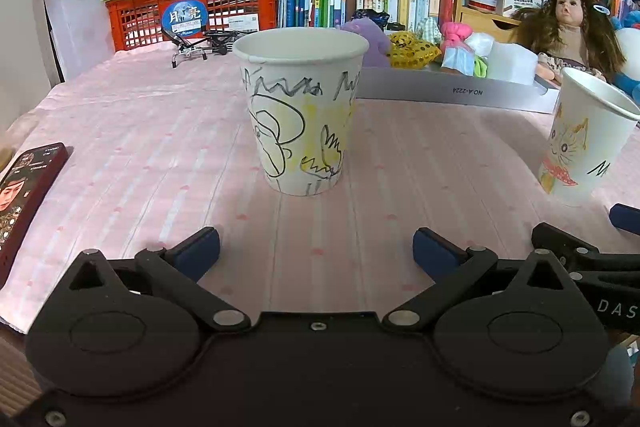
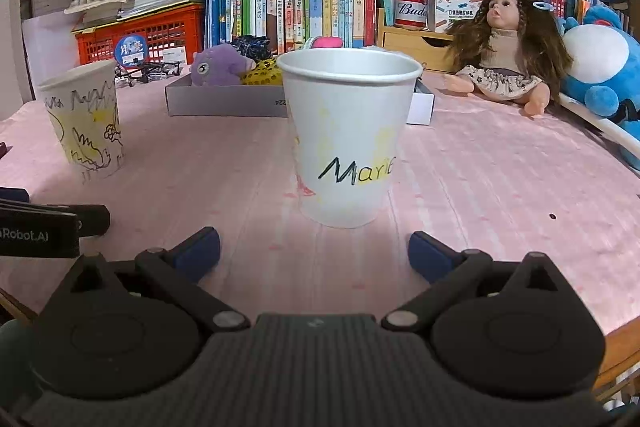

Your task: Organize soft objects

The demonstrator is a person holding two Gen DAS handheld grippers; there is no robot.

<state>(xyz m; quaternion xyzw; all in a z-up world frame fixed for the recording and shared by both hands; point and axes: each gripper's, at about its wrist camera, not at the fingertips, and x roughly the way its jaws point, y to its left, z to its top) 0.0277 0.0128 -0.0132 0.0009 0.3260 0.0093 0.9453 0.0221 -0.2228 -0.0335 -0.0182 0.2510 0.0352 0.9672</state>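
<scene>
Fingers (image 1: 198,247) of both grippers stand apart, empty; grey box (image 2: 224,101) partly hidden behind cup (image 2: 346,139).

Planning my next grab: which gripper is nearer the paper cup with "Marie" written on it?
Right. The right gripper sits open directly in front of the Marie cup; the left gripper faces the scribbled cup, with the Marie cup off to its right.

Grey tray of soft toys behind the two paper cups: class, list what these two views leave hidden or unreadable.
- Right wrist view: the name cup hides the middle of the grey tray; its name is cut off by the cup's curve.
- Left wrist view: the doodled cup covers most of the purple plush.
- Both views: the insides of the cups cannot be seen.
- Left wrist view: the phone is cut by the edge.
</scene>
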